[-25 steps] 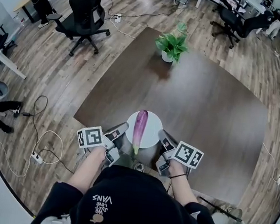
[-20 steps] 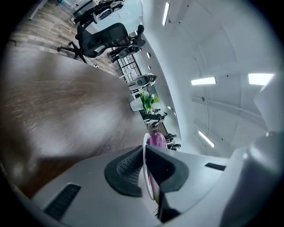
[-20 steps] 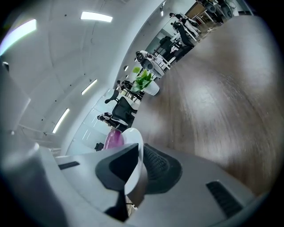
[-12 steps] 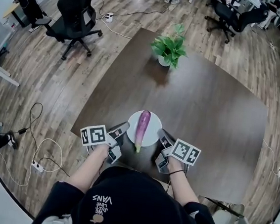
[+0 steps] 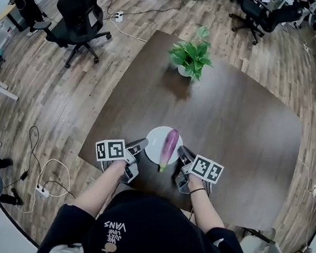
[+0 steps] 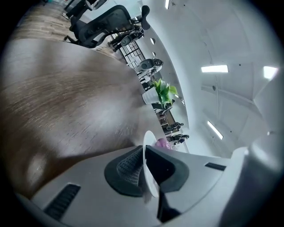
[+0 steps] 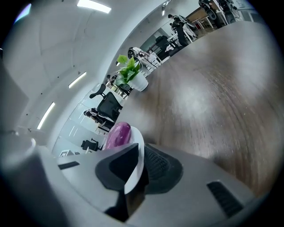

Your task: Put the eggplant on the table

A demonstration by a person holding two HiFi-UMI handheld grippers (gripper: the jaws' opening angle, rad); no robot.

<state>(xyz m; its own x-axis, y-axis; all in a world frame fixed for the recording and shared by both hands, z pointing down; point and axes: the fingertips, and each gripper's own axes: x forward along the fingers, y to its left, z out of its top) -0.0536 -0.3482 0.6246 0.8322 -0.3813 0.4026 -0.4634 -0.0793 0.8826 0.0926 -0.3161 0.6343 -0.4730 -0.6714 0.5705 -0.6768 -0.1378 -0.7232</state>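
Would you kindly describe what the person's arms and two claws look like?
The left claw and right claw are light grey with dark ribbed pads; each carries a white cube printed with black square markers. The person wears a black short-sleeved top with white lettering and a dark band on the right wrist.

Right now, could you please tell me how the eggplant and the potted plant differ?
The eggplant is purple; the potted plant is green and leafy. The eggplant lies on a white plate gripped by the left gripper and right gripper; the potted plant stands upright on the far side of the table. Each sits in white ware.
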